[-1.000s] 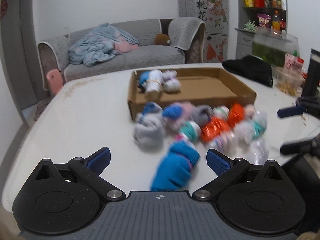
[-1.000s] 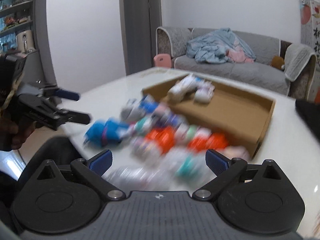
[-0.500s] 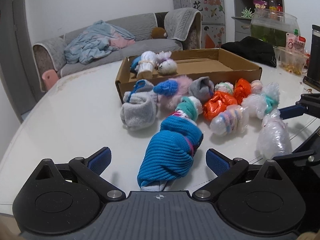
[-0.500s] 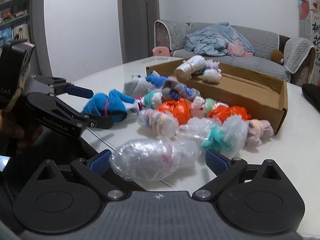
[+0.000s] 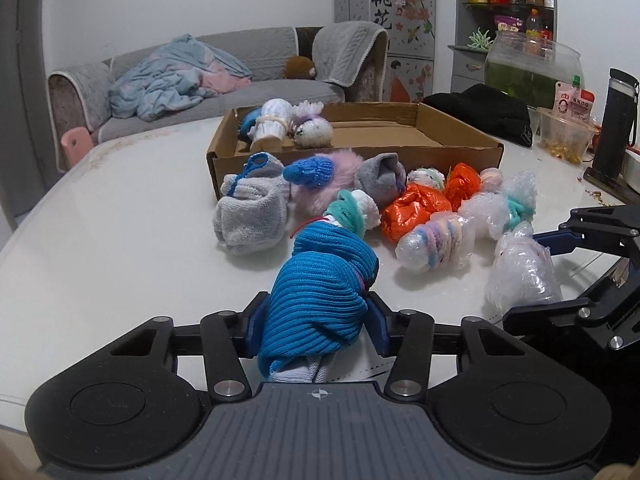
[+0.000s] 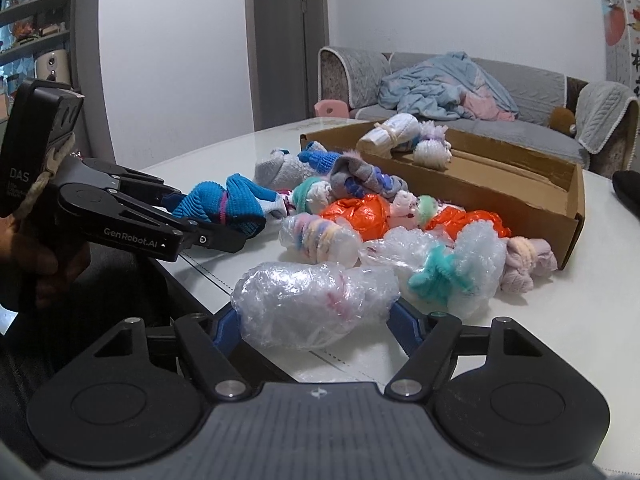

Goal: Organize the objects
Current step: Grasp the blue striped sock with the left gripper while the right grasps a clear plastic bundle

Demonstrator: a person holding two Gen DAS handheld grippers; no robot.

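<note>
A grey sofa (image 5: 224, 92) stood behind the white table (image 5: 120, 216), with a heap of light blue bedding (image 5: 168, 76) on it. A round fish bowl (image 5: 532, 68), a black garment (image 5: 484, 116) and a dark bottle (image 5: 616, 120) sat further right.

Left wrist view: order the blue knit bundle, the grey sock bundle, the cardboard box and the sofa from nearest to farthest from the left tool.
1. Blue knit bundle: between the left tool's fingers, pressed by both pads.
2. Grey sock bundle: left of centre on the table.
3. Cardboard box: behind the pile.
4. Sofa: against the far wall.
</note>
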